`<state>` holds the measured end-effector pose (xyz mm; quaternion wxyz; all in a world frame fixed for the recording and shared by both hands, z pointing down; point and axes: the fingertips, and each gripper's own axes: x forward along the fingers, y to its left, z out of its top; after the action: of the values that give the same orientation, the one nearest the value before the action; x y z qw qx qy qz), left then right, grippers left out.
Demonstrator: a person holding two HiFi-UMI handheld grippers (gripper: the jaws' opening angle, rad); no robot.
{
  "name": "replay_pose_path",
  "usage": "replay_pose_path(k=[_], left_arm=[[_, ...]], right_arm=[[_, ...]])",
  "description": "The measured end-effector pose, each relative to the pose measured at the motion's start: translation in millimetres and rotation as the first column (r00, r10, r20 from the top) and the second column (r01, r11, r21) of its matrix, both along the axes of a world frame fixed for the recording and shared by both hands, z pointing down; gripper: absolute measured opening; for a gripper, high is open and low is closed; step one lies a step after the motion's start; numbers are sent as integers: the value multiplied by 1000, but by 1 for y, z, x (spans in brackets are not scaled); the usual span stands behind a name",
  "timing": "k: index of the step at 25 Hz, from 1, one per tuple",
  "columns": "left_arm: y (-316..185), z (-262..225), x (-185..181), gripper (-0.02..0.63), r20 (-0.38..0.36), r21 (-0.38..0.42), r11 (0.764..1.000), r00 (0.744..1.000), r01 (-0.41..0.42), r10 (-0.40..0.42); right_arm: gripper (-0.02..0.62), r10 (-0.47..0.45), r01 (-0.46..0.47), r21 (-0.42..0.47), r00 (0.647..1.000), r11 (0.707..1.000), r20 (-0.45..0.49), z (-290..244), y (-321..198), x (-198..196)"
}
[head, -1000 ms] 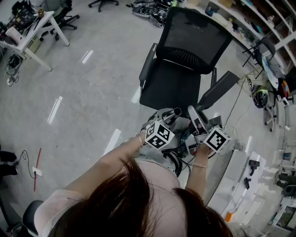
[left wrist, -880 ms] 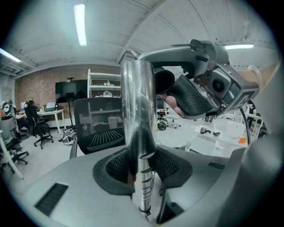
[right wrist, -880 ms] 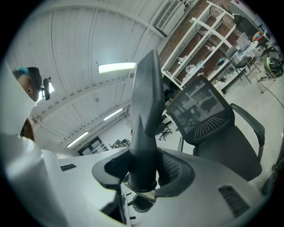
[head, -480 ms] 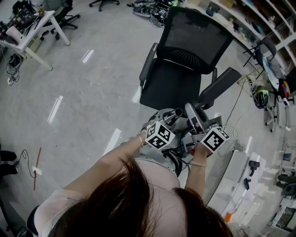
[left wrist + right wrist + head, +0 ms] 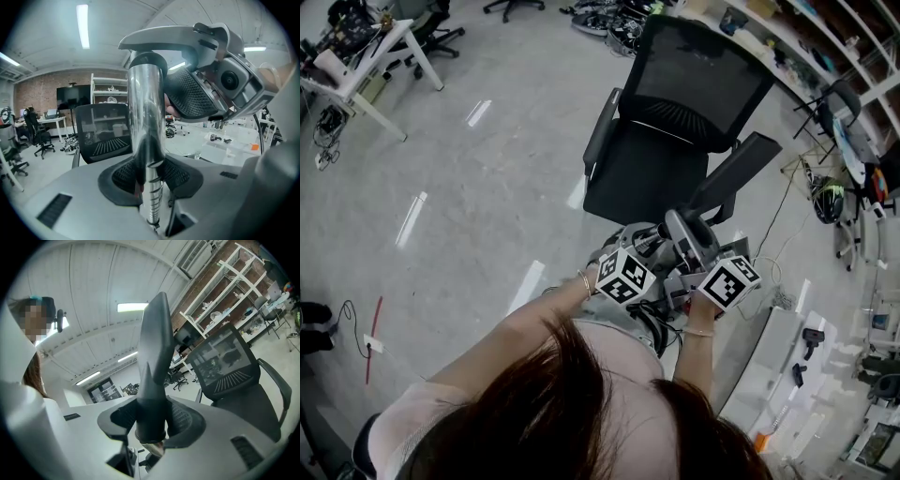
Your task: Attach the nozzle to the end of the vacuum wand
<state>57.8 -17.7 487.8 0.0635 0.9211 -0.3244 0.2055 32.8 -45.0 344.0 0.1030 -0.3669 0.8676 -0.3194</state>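
My left gripper (image 5: 149,174) is clamped on the shiny wand (image 5: 146,112), which stands upright between the pads. My right gripper (image 5: 152,422) grips the dark tapered nozzle (image 5: 153,362) near its round base, tip pointing away from the camera. In the head view both are in the air in front of the black chair (image 5: 661,141), with the nozzle just beside the wand's top end. I can't tell if they touch.

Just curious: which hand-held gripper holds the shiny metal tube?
The left hand-held gripper, clamping the chrome vacuum wand; the right hand-held gripper grips a dark tapered nozzle.
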Motion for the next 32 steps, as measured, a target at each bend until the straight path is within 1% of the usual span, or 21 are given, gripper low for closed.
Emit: replay_pose_path(k=[4, 11, 17, 21, 27, 30, 32], left_arm=[[1, -1, 2, 144, 8, 5, 1000, 1000, -11, 11], [1, -1, 6, 144, 10, 6, 1000, 1000, -27, 27], [0, 0, 7, 144, 3, 3, 999, 999, -34, 34], [0, 1, 6, 144, 12, 9, 999, 999, -39, 38], [-1, 2, 7, 144, 14, 7, 999, 999, -43, 43], [0, 2, 8, 144, 23, 17, 999, 999, -46, 46], [-2, 3, 8, 144, 32, 24, 999, 999, -43, 42]], right_arm=[[183, 1, -1, 5, 1000, 1000, -23, 0, 1, -1], [183, 3, 3, 36, 987, 999, -163, 7, 4, -5], [183, 22, 5, 100, 963, 995, -268, 7, 7, -7], [183, 58, -3, 162, 939, 987, -338, 6, 11, -9], [183, 108, -35, 203, 926, 979, -363, 7, 12, -8], [183, 141, -65, 215, 923, 975, -359, 7, 13, -6], [183, 167, -92, 212, 914, 973, -369, 8, 11, -6]])
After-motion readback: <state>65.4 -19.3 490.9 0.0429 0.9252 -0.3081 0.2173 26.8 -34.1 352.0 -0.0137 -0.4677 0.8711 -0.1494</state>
